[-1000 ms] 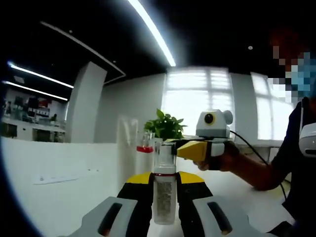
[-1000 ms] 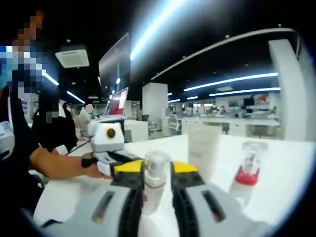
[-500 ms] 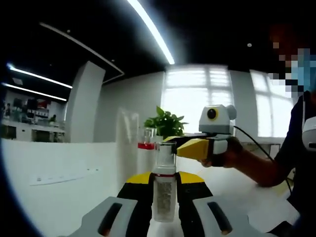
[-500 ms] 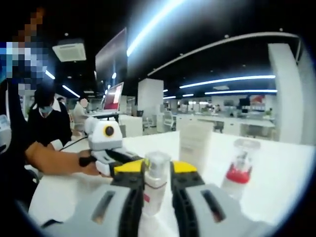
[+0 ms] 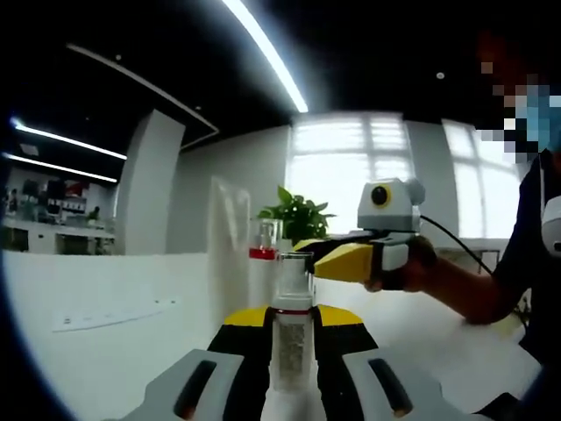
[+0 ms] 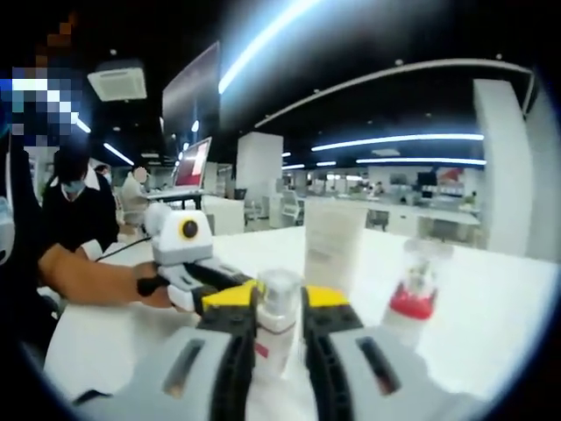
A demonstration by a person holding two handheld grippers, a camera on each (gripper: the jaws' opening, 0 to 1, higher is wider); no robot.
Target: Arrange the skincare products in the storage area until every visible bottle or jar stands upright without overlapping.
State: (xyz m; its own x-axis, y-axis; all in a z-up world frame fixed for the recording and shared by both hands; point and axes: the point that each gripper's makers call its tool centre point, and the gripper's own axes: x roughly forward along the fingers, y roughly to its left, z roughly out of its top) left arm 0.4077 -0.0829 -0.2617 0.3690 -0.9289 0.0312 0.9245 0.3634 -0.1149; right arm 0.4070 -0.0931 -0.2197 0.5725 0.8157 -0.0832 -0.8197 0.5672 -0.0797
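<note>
In the left gripper view my left gripper (image 5: 292, 321) is shut on a clear bottle (image 5: 292, 346) with a speckled body, a red band and a clear cap, held upright above the white table (image 5: 105, 351). The right gripper (image 5: 347, 261) reaches in from the right, level with that cap, in a hand (image 5: 399, 263). In the right gripper view my right gripper (image 6: 279, 309) is shut on a white bottle (image 6: 274, 326) with a clear cap. The left gripper (image 6: 197, 274) comes in from the left. A clear bottle with a red collar (image 6: 410, 294) stands on the table to the right.
A tall pale box (image 6: 332, 247) stands upright behind the held white bottle; the same tall box (image 5: 229, 241) and the red-collared bottle (image 5: 263, 242) stand beyond the left jaws. A potted plant (image 5: 298, 219) is farther back. A seated person (image 6: 79, 215) is at the far left.
Both grippers keep their hold. In the right gripper view the tall box and red-collared bottle have drifted left as the camera moved. In the left gripper view the right gripper sits slightly higher.
</note>
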